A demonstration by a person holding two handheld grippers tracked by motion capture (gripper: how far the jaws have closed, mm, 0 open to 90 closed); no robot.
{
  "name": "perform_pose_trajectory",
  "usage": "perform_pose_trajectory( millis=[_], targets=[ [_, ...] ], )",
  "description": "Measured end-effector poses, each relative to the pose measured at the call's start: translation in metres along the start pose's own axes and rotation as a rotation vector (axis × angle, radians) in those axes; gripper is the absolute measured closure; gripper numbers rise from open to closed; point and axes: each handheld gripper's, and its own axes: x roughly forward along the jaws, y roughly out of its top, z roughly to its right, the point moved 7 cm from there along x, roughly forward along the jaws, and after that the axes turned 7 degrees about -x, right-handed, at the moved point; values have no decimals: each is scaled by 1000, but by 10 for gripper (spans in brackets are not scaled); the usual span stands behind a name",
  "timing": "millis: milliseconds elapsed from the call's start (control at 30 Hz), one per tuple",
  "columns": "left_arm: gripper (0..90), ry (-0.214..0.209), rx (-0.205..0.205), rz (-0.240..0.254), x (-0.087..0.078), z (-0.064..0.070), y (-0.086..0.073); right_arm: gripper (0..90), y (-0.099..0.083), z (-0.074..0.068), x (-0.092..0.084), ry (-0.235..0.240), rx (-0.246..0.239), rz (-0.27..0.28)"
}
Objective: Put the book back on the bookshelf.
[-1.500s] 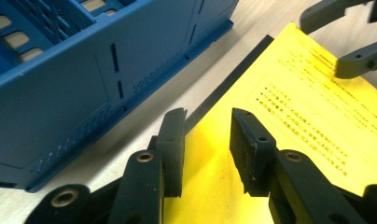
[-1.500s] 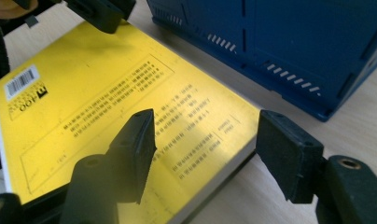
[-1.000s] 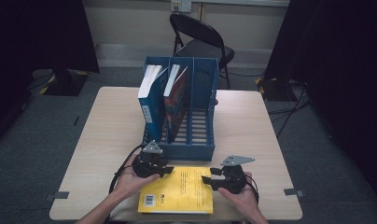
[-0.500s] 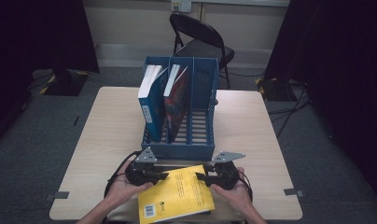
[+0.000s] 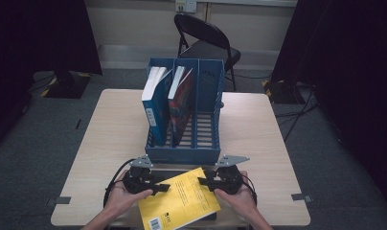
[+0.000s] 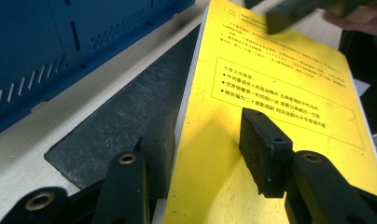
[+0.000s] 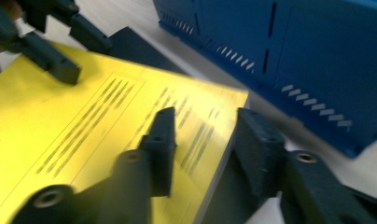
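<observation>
From the high view, a yellow paperback book (image 5: 178,201) sits tilted at the near edge of a light wooden table (image 5: 258,129), in front of a blue plastic three-slot file rack (image 5: 187,115). The left gripper (image 5: 159,188) and right gripper (image 5: 204,182) flank the book.

In the left gripper view, the book's page edge (image 6: 189,93) stands between the parted jaws, which have just opened; one pad (image 6: 263,149) hovers over the cover. A dark flat mat (image 6: 116,121) lies beneath.

In the right gripper view, the jaws straddle the book's corner (image 7: 224,116), having just closed somewhat; whether they pinch it is unclear.
</observation>
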Motion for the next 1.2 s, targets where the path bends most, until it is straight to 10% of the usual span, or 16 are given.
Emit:
perform_pose_trajectory(
  millis=[567, 1200],
  targets=[
    [664, 43, 56, 21, 6, 3, 9, 413, -49, -37, -45, 45, -29, -18],
    [675, 45, 36, 35, 5, -1, 9, 387, -55, -46, -43, 61, -82, -30]
  ],
)
